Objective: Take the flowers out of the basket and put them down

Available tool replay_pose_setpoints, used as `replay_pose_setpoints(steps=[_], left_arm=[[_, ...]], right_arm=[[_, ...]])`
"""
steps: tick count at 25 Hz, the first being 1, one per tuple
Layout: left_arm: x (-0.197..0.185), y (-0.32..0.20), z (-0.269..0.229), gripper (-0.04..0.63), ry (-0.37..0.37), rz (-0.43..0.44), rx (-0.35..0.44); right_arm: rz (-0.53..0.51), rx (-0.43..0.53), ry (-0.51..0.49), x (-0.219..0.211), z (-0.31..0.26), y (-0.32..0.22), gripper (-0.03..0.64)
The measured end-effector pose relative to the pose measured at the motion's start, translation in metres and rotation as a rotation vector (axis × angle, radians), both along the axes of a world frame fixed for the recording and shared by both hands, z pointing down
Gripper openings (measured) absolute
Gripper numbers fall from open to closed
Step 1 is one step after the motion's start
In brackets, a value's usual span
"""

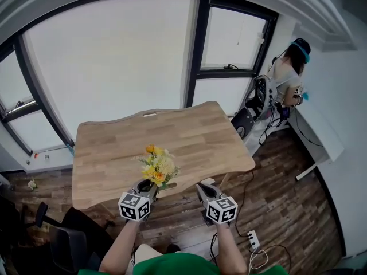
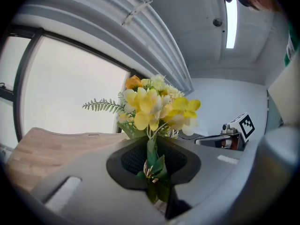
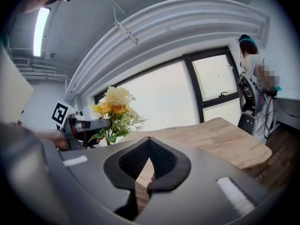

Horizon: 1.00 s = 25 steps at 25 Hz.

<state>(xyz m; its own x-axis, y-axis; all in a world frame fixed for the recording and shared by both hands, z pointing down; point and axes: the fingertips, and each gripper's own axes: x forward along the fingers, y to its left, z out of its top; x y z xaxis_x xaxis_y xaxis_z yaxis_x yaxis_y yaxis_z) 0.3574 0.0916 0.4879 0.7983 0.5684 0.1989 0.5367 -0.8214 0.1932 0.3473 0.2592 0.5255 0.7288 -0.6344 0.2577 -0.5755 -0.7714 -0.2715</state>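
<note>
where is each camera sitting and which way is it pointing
Head view: on the person's head, looking steeply down at the wooden table; both forearms, the left gripper and the right gripper show.
Left gripper view: on the left gripper, looking along its jaws, shut on the flowers, toward the window.
Right gripper view: on the right gripper, looking along its shut, empty jaws across the table toward the window.
Shared: both gripper views show the flowers and the other gripper.

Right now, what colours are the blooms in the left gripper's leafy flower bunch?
The flower bunch is yellow, orange and cream; clearest in left gripper view.
</note>
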Motion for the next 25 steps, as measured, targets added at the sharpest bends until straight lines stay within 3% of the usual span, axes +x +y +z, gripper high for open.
replay_pose_setpoints(steps=[13,25], left_arm=[[0.020,0.092,0.007,0.083,-0.014,0.145,-0.016],[0.092,0.128,0.026,0.083,-0.050,0.192,-0.029]], right_arm=[[0.162,-0.002,-0.007,-0.015,0.005,0.095,0.005],[0.211,-0.010,-0.023,0.048,0.017,0.129,0.005]])
